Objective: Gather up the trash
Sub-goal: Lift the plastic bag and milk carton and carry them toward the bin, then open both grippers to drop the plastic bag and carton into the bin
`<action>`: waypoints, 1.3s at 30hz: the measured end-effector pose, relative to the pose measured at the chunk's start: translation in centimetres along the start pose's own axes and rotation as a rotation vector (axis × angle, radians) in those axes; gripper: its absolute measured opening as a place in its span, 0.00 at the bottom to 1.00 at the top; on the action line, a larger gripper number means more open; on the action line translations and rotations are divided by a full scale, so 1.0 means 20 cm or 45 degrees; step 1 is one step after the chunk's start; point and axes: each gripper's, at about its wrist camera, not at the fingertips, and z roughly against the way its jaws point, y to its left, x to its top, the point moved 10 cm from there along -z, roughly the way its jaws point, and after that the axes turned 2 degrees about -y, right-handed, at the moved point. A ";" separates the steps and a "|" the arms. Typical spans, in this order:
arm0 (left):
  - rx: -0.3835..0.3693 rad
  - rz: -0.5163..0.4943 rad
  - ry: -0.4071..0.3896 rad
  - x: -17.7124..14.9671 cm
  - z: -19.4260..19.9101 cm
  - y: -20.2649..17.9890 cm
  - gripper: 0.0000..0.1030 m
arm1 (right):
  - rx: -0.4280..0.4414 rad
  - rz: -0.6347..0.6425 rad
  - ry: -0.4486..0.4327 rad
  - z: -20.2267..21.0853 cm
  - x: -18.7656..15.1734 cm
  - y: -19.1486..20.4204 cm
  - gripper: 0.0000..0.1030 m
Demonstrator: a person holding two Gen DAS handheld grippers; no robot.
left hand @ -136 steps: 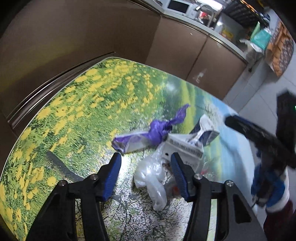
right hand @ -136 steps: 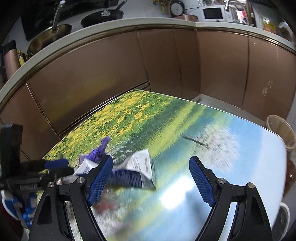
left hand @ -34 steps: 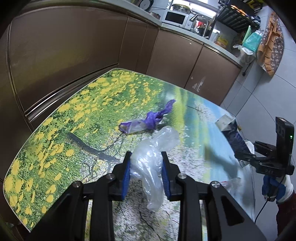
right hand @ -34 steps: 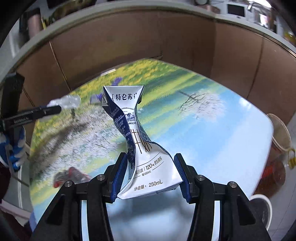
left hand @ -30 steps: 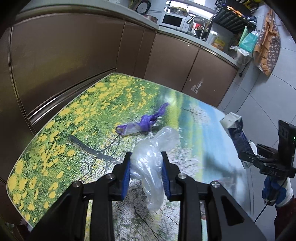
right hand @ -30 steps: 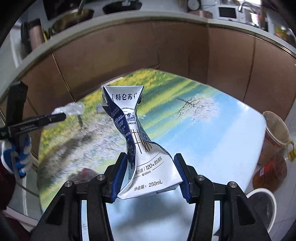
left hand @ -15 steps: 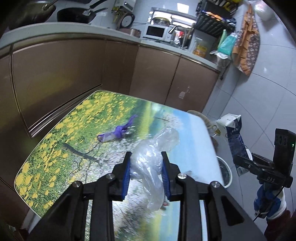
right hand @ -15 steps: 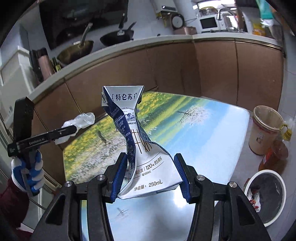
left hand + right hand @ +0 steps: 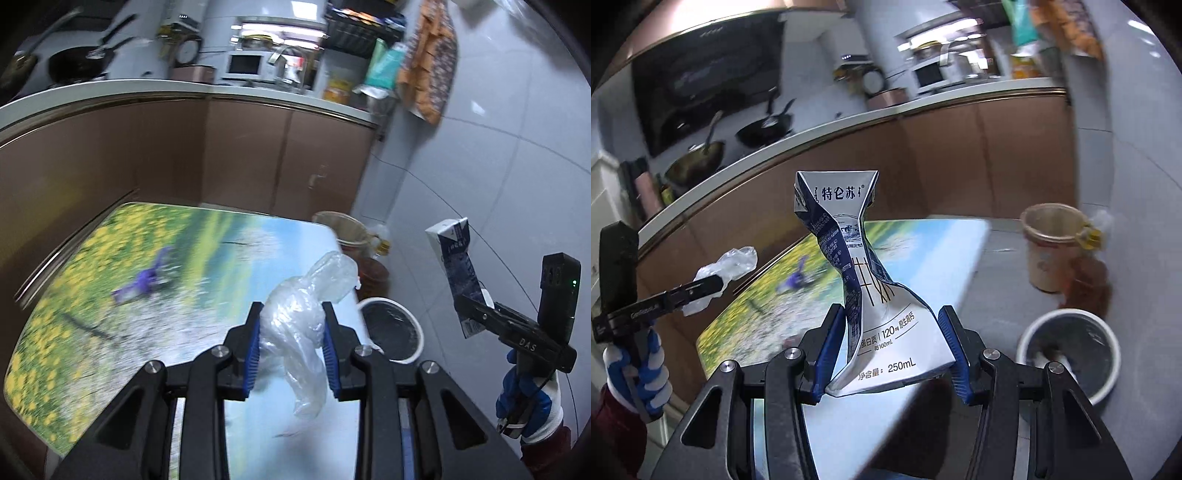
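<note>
Upright, the crushed milk carton [image 9: 871, 295] — reading "250mL" — sat clamped in the right gripper [image 9: 892, 354]; the left gripper [image 9: 291, 350] pinched a plastic bag [image 9: 299, 325].

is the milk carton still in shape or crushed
Crushed: the milk carton in the right gripper is twisted and pinched in at its middle, its walls creased.

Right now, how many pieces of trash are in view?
3. Crumpled clear plastic bag clamped in the left gripper; crushed blue-and-white milk carton in the right gripper; blurred purple wrapper on the table. More may be hidden.
</note>
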 end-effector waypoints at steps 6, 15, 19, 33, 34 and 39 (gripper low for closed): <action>-0.099 -0.103 0.078 0.03 -0.29 -0.35 0.27 | -0.221 -0.121 -0.065 0.09 0.00 -0.39 0.50; -0.238 -0.166 0.265 -0.01 -0.92 -0.85 0.27 | -0.428 -0.300 0.014 -0.07 -0.15 -0.93 0.50; -0.262 -0.187 0.334 -0.05 -1.20 -1.01 0.27 | -0.485 -0.373 0.063 -0.18 -0.22 -1.13 0.50; -0.339 -0.134 0.442 -0.09 -1.75 -1.25 0.49 | -0.666 -0.438 0.184 -0.45 -0.33 -1.57 0.63; -0.347 -0.134 0.435 -0.08 -1.74 -1.26 0.49 | -0.670 -0.439 0.187 -0.45 -0.34 -1.57 0.63; -0.332 -0.150 0.387 -0.05 -1.63 -1.21 0.49 | -0.685 -0.438 0.184 -0.42 -0.37 -1.54 0.71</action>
